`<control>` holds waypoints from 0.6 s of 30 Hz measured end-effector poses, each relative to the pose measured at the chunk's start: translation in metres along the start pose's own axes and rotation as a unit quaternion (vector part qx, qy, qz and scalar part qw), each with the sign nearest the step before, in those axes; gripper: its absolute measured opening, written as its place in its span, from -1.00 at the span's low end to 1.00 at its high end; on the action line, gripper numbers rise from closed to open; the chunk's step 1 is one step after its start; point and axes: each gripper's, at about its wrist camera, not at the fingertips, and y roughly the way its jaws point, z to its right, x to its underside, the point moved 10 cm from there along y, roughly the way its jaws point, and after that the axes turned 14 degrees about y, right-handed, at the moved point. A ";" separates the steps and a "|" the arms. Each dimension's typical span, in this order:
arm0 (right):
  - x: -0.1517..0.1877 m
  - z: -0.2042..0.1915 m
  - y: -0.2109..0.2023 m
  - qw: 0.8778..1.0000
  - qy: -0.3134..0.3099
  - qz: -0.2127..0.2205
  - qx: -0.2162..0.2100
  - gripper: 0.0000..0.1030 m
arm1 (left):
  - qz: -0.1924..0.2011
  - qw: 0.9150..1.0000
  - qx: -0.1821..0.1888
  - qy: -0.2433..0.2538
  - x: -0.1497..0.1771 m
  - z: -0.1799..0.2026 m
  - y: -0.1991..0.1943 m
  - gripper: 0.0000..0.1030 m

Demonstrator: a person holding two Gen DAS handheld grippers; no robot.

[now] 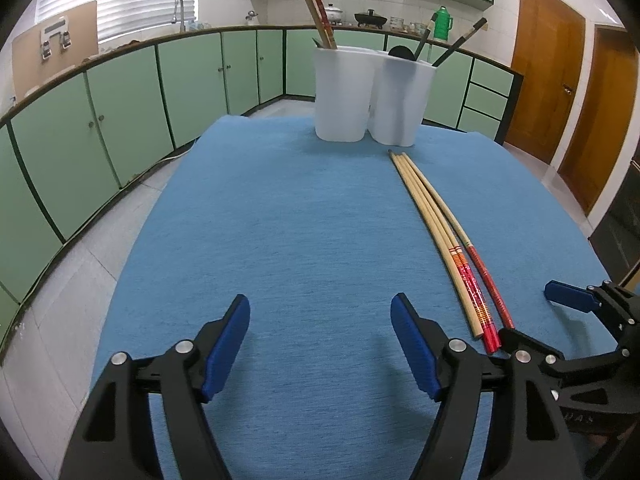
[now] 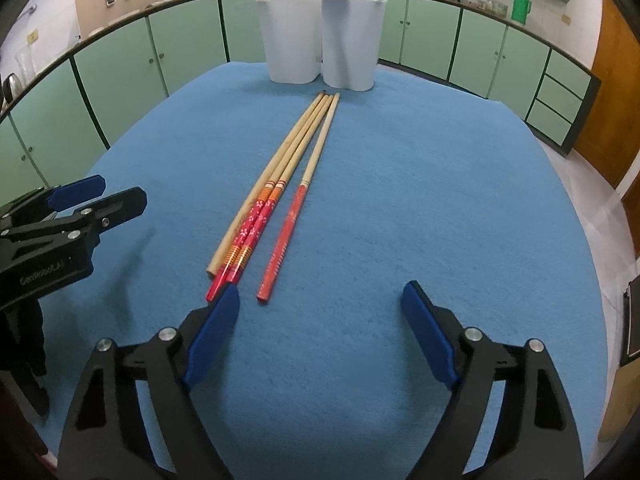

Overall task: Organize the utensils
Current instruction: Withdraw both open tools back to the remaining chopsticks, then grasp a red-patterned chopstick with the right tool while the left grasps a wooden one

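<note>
Several wooden chopsticks with red patterned ends [image 2: 276, 192] lie side by side on the blue tablecloth [image 2: 400, 200], tips toward a white two-compartment holder [image 2: 320, 36]. The holder has chopsticks in its left cup and dark utensils in its right cup. My right gripper [image 2: 320, 300] is open and empty, just short of the chopsticks' red ends. My left gripper [image 1: 320, 312] is open and empty, to the left of the chopsticks [image 1: 444, 236]. The holder [image 1: 372, 96] stands at the table's far edge. Each gripper shows at the side of the other's view.
Green kitchen cabinets [image 1: 120, 120] run around the room behind the table. A counter holds a green thermos [image 1: 442, 22] and pots. Wooden doors [image 1: 548, 80] stand at the right. Tiled floor lies beyond the table's edges.
</note>
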 end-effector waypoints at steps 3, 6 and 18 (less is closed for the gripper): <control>-0.001 0.014 -0.003 1.000 0.015 0.004 0.013 0.45 | 0.001 1.000 0.000 0.000 0.000 -0.001 0.000 0.40; 0.000 0.019 -0.006 1.000 0.023 0.005 0.012 0.43 | -0.001 1.000 -0.001 0.003 0.000 0.001 0.001 0.40; -0.002 0.000 -0.005 1.000 0.007 0.006 -0.021 -0.87 | -0.008 1.000 0.015 0.022 0.000 0.019 0.002 0.40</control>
